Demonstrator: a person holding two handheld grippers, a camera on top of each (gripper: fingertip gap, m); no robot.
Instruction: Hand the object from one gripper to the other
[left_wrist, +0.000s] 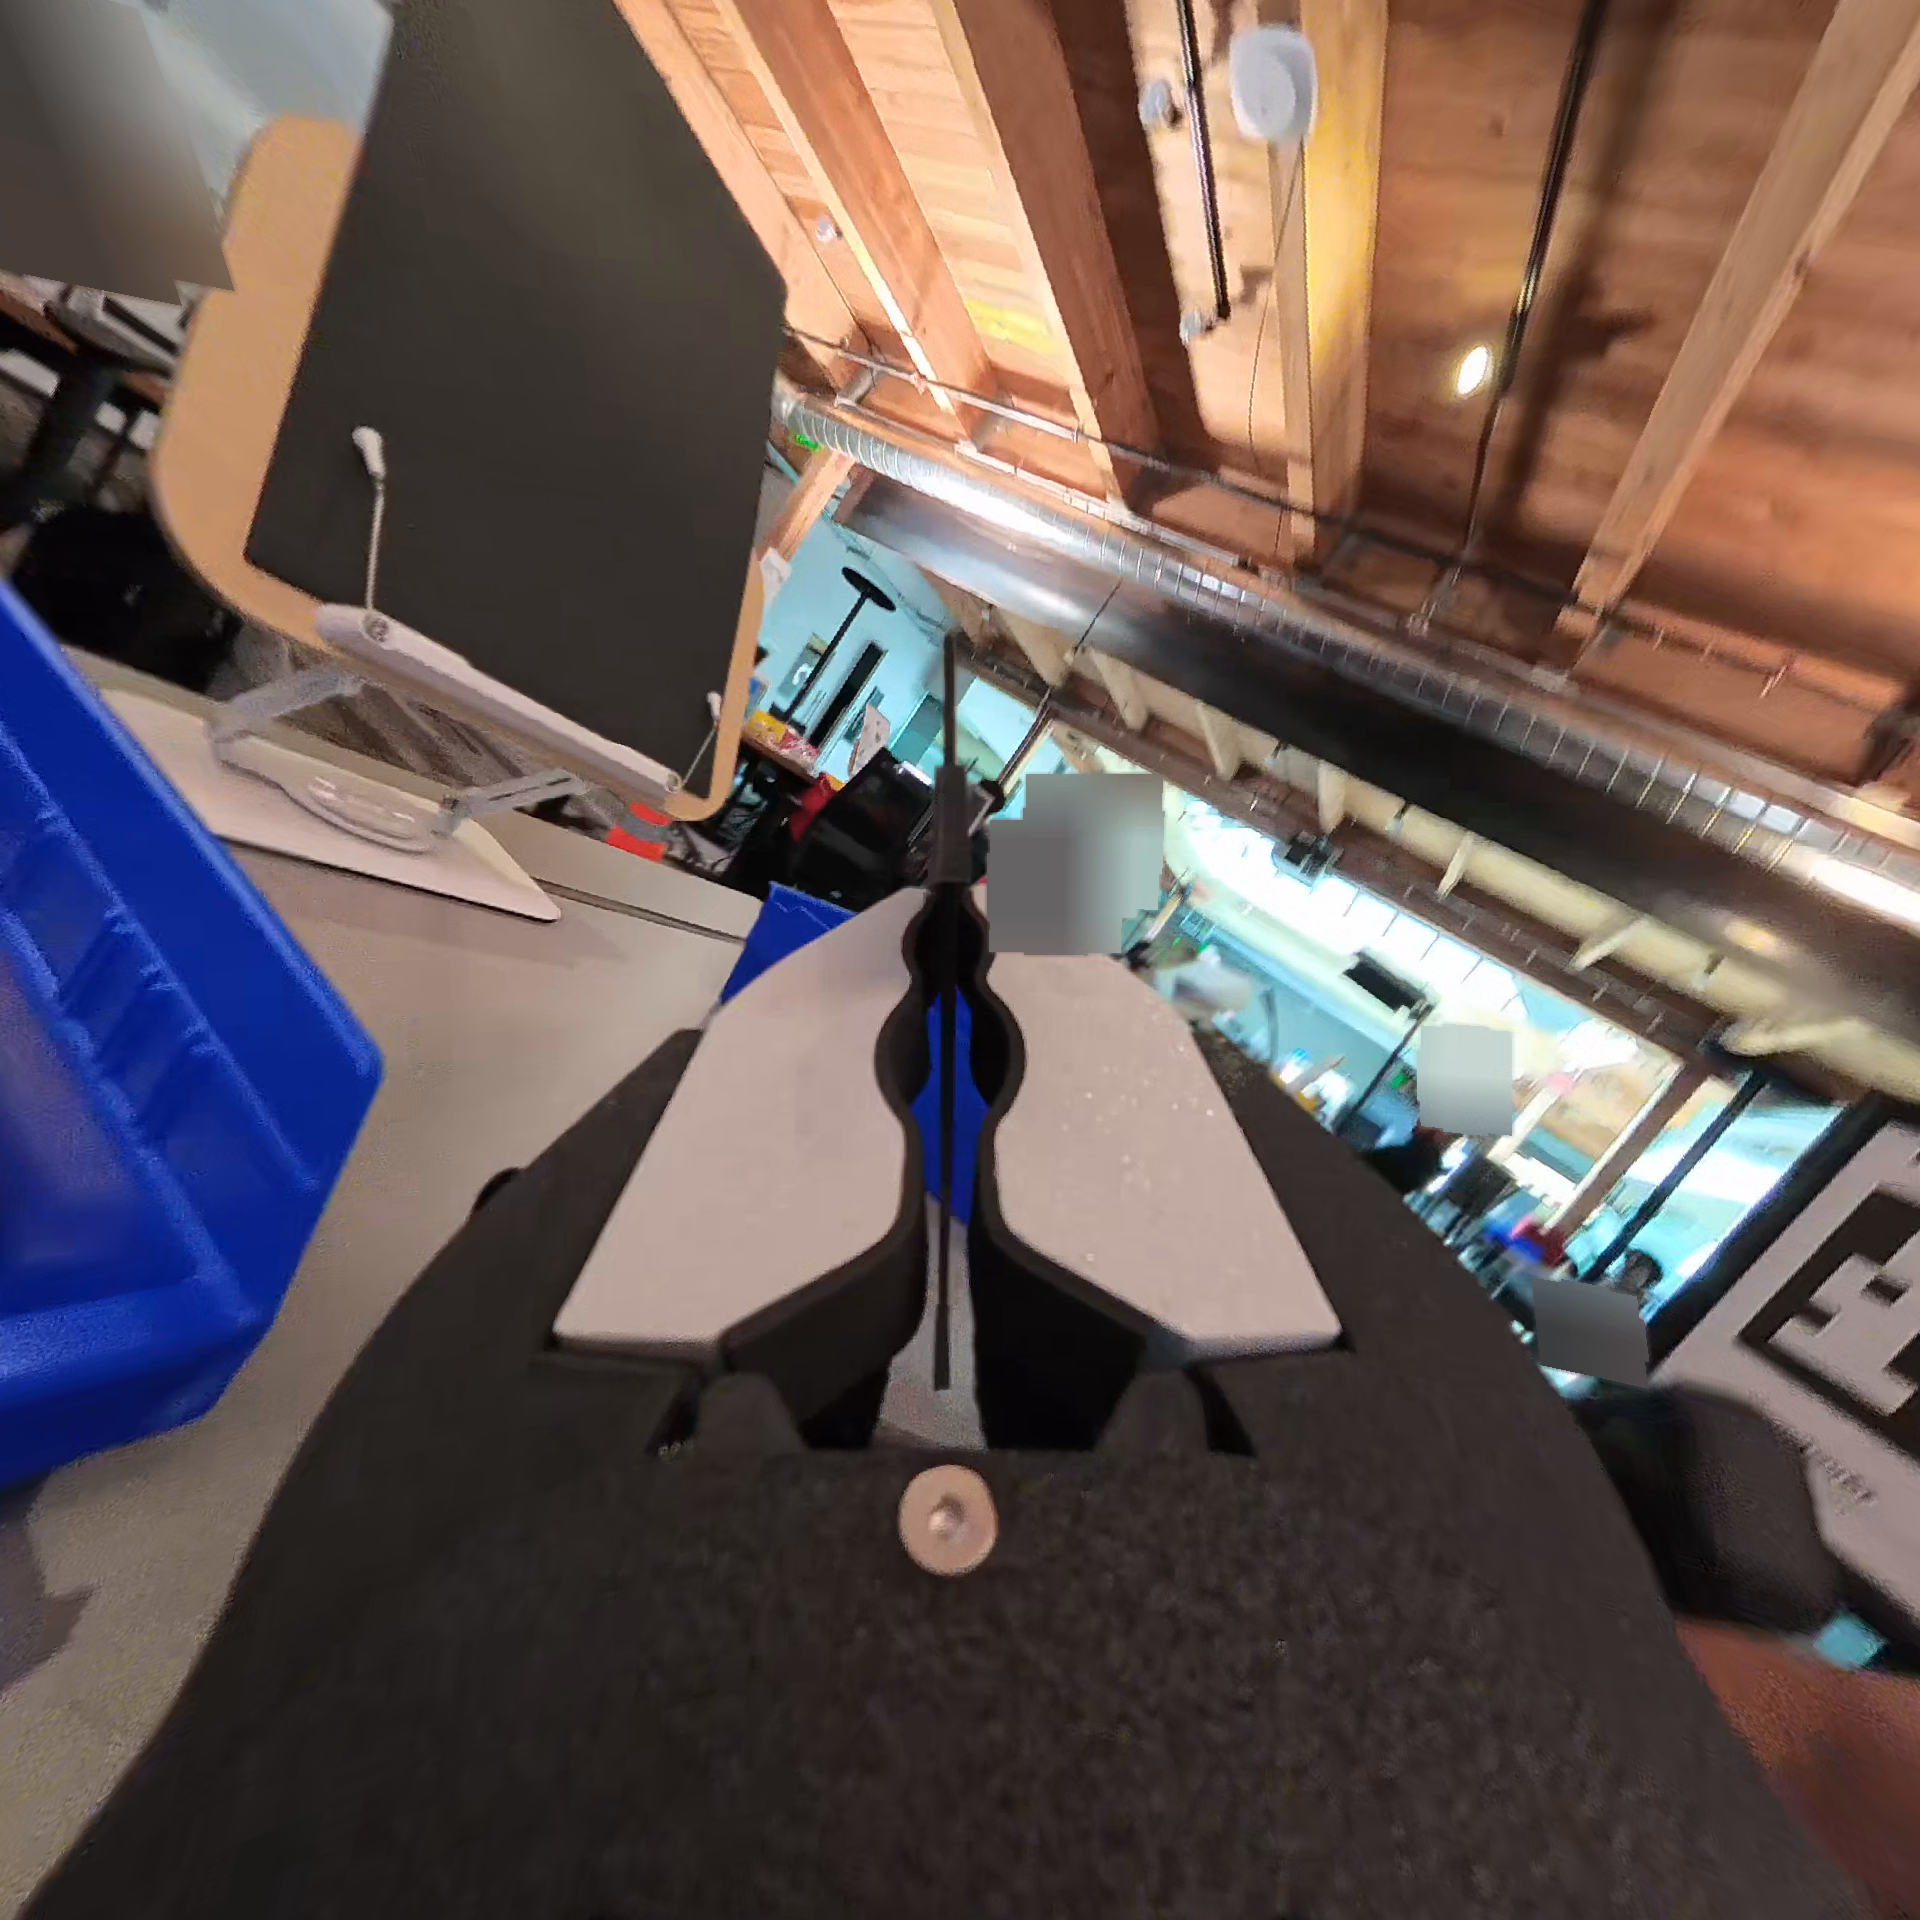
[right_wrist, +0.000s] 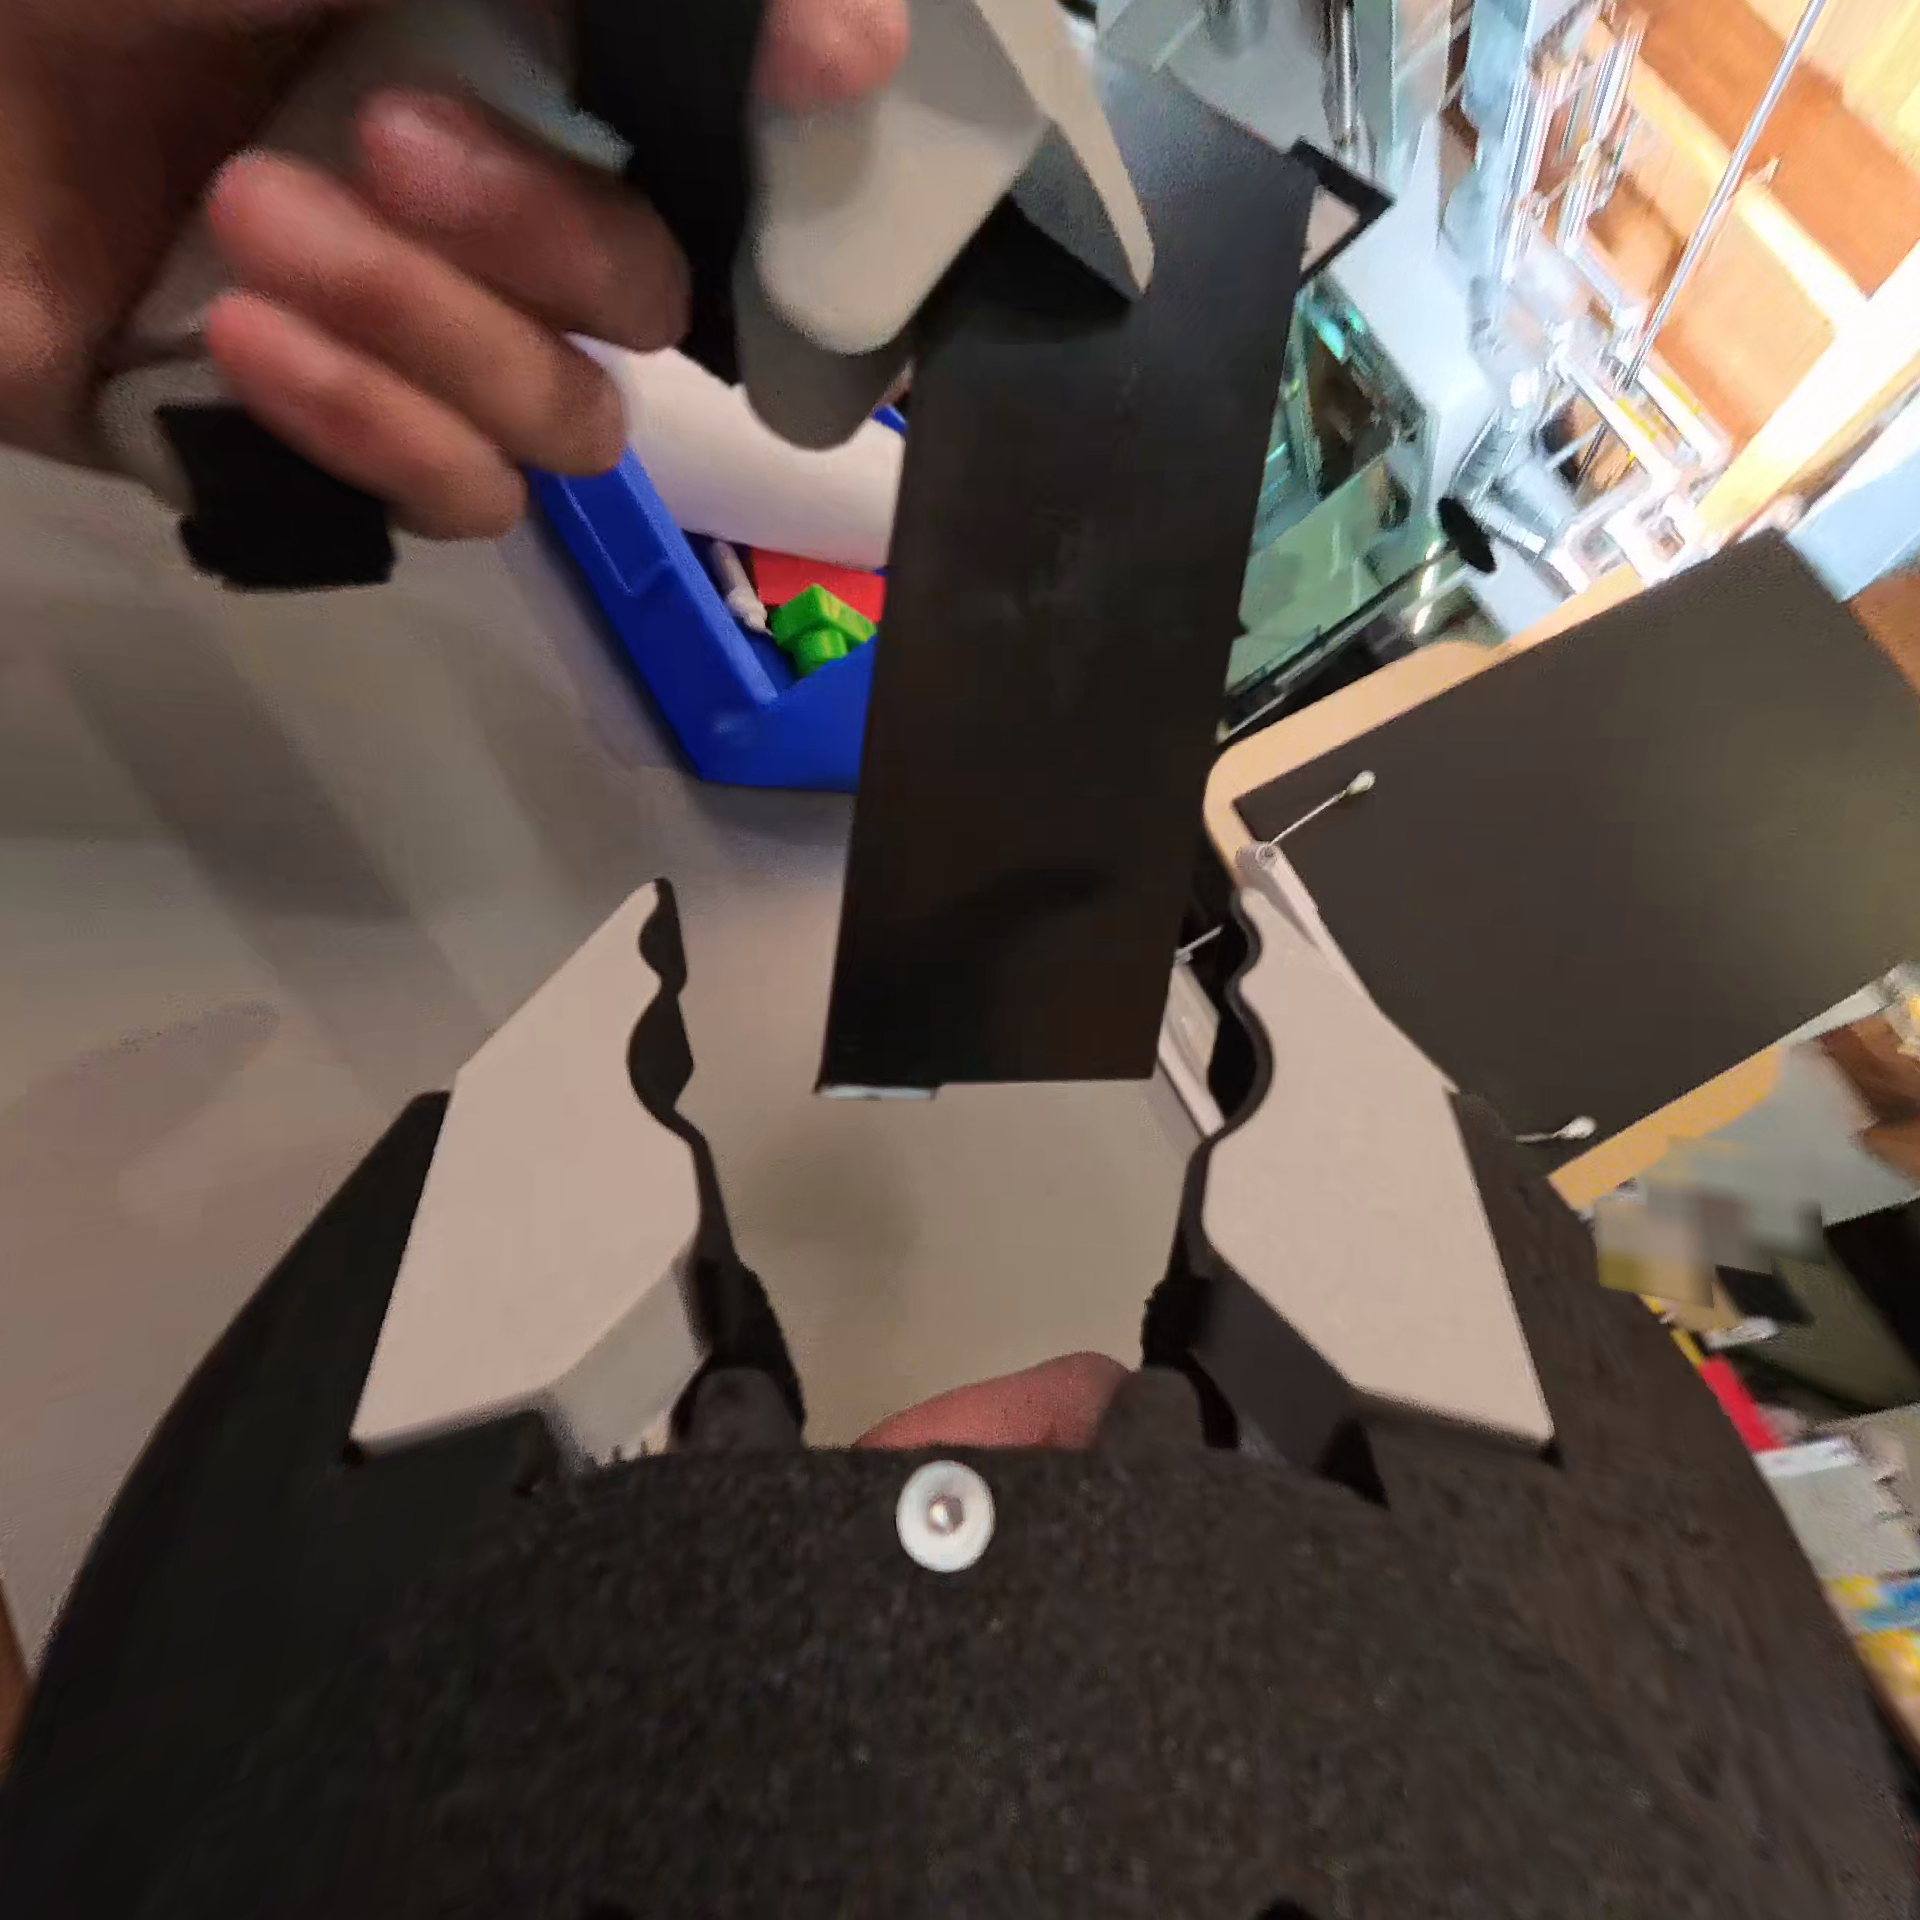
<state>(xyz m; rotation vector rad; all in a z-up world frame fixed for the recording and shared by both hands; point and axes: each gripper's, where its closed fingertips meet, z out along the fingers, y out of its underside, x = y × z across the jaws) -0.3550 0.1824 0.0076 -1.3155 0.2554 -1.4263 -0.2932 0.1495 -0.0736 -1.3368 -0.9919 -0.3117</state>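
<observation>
**Handover: giver clamped, receiver spread**

Left wrist view: the left gripper (left_wrist: 948, 935) is clenched on one thin black flat strip (left_wrist: 945, 1091), seen edge-on between its two fingers and sticking out past the tips. One large blue bin (left_wrist: 156, 1039) stands at left on the grey table (left_wrist: 499, 997); a corner of a second blue bin (left_wrist: 774, 935) shows just behind the fingers.

Right wrist view: a hand (right_wrist: 395, 312) holds the left gripper at upper left, and the strip hangs broad-face toward the camera, its lower end between the two spread fingers of the released right gripper (right_wrist: 951, 977) without touching them. The step in hand appears to be the approach; next, the right gripper would need to close on the strip before the left releases.
</observation>
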